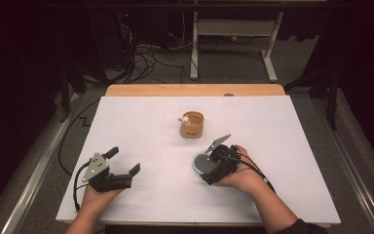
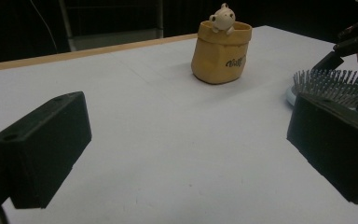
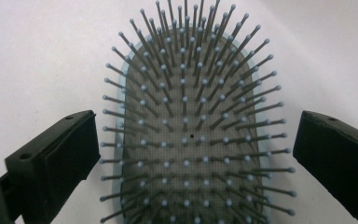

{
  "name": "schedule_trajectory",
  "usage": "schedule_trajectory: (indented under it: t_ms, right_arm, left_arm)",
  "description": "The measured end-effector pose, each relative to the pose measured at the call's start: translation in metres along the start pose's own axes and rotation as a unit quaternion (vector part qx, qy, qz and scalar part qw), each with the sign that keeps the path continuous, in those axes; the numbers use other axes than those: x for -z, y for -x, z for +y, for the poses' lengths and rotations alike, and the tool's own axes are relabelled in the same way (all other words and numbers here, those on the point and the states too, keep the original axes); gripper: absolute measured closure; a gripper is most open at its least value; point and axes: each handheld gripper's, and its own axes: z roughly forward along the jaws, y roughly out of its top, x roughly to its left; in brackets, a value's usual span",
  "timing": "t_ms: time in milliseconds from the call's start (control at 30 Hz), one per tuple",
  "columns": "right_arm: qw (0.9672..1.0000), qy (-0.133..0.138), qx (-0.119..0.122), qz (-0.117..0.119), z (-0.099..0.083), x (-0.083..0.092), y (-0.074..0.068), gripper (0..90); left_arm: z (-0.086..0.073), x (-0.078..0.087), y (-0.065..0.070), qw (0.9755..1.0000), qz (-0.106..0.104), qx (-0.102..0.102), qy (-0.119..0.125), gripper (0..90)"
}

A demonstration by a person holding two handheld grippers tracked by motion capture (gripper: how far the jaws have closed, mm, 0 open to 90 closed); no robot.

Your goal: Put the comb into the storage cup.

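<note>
- The pale-blue oval paddle hairbrush with a grey cushion and ball-tipped bristles (image 3: 186, 140) lies bristles-up on the white paper-covered table (image 1: 282, 161), on the near right part of the sheet, in front of and slightly right of the tan pouch-shaped ceramic pot with a small cream animal figure at its rim (image 1: 192, 125).
- The right gripper (image 3: 191, 154) hangs directly over the brush head with its jaws spread wide, one on each side of the bristle pad; the bristles fill the gap between them, and neither jaw touches the brush.
- In the right gripper view the brush's long axis runs up and down the frame, between the jaws rather than across them; the rounded end of the head points away from the gripper. The handle end is out of frame.
- In the high view the person's right hand (image 1: 246, 178) covers most of the brush, so only the far-left edge of the head is seen.
- The left gripper (image 1: 121, 170) is held near the table's near left, well apart from the brush, its jaws wide apart and holding nothing.
</note>
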Motion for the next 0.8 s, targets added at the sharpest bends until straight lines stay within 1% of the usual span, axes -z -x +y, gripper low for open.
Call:
schedule_trajectory:
  t_ms: [367, 433, 667, 800]
  right_arm:
    - [0.9999, -0.010, 0.000, 0.006, 0.006, -0.007, -0.002, 5.6]
    - [0.9999, -0.015, 0.002, 0.003, 0.007, -0.010, -0.003, 7.5]
    - [0.9997, -0.023, 0.006, -0.001, 0.007, -0.013, -0.003, 8.9]
    - [0.9997, -0.022, 0.012, 0.000, 0.007, -0.013, -0.002, 9.9]
  left_arm:
    - [0.000, 0.002, -0.001, 1.0000, 0.002, 0.001, 0.003, 0.3]
    - [0.000, 0.002, -0.001, 1.0000, 0.002, 0.002, 0.004, 0.4]
    - [0.000, 0.002, -0.002, 1.0000, 0.002, 0.001, 0.005, 0.3]
    - [0.000, 0.001, -0.001, 1.0000, 0.001, -0.002, 0.004, 0.3]
